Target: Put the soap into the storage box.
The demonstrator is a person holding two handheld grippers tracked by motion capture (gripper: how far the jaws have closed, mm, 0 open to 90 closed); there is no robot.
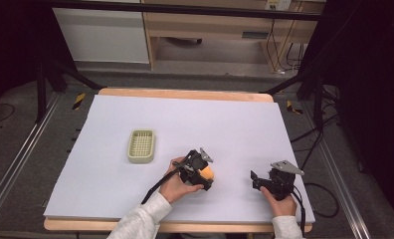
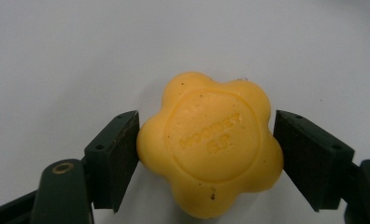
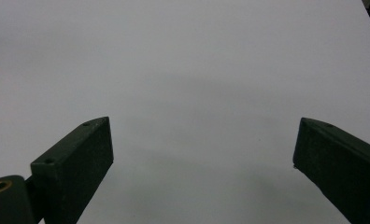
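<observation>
The yellow soap point(image 2: 210, 144) is sat between the left gripper point(image 2: 206, 149) jaws, barely touched; the right gripper point(image 3: 204, 163) is held wide open over the table point(image 1: 135, 119).

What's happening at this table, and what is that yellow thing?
A person sits at a white table with a hand-held gripper in each hand. The left gripper has its jaws around a yellow flower-shaped soap bar; one jaw touches it, the other looks just short, so it is about to be gripped or was just released. The right gripper is open and holds nothing, hovering over bare tabletop. A small pale green soap dish sits farther back to the left, with nothing in it.
</observation>
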